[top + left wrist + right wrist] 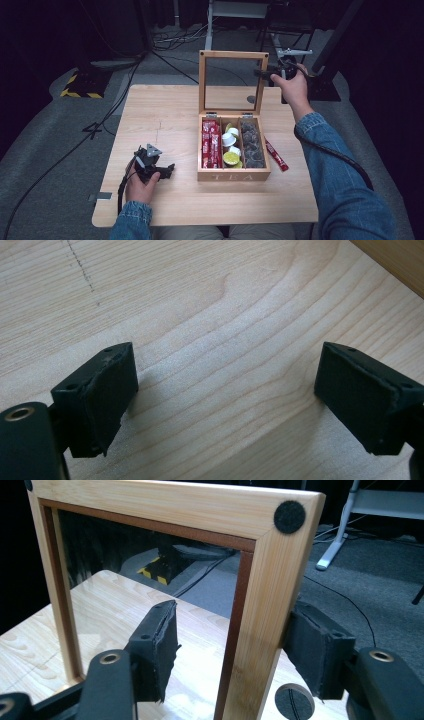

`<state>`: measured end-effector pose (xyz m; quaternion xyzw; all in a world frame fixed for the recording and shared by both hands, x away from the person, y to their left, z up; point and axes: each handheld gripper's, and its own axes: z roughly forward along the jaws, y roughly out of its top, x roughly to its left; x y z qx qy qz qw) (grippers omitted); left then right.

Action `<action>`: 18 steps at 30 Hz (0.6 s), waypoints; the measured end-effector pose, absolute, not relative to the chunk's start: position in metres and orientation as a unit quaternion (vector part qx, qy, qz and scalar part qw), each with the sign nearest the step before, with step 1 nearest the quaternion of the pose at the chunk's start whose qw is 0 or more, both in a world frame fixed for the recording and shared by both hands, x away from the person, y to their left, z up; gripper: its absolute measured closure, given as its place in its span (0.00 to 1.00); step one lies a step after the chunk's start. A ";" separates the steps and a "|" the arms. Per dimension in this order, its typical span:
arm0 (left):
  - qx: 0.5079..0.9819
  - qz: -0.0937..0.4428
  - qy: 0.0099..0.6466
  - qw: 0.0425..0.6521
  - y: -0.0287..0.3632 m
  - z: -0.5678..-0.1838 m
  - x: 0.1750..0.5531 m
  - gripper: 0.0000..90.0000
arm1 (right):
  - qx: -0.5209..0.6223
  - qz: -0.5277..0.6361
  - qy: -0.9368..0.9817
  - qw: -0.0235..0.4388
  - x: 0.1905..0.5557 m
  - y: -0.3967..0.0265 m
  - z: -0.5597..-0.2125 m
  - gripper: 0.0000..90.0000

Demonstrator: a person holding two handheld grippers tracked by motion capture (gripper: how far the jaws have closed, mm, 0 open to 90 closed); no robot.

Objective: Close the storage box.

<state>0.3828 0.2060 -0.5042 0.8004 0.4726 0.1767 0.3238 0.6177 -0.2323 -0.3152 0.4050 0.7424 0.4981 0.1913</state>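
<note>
My right tongs (pixel 227 660) straddle the right rail of the tea box's upright lid (pixel 265 605); one pad touches, the other stands off, so nothing is pinched. My left tongs (pixel 225 400) rest spread on the bench (pixel 210 315), left of the box (pixel 233 175). The lid is up, and filling or closing remains, I judge. One box, three compartments, one red packet (pixel 276 154) just right of it.

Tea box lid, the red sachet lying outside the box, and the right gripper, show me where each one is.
Lid (pixel 260 605), right gripper view, right frame rail.
Red sachet (pixel 276 154), high view, mid-length.
Right gripper (pixel 232 650), right gripper view, between jaws.
</note>
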 end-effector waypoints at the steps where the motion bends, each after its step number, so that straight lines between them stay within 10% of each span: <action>1: 0.801 0.177 0.472 0.323 0.206 -0.504 0.383 0.12 | 0.404 0.500 0.742 0.190 0.616 -0.233 -0.315 0.44; 18: 0.801 0.178 0.472 0.323 0.206 -0.504 0.385 0.12 | 0.367 0.508 0.757 0.184 0.568 -0.243 -0.295 0.47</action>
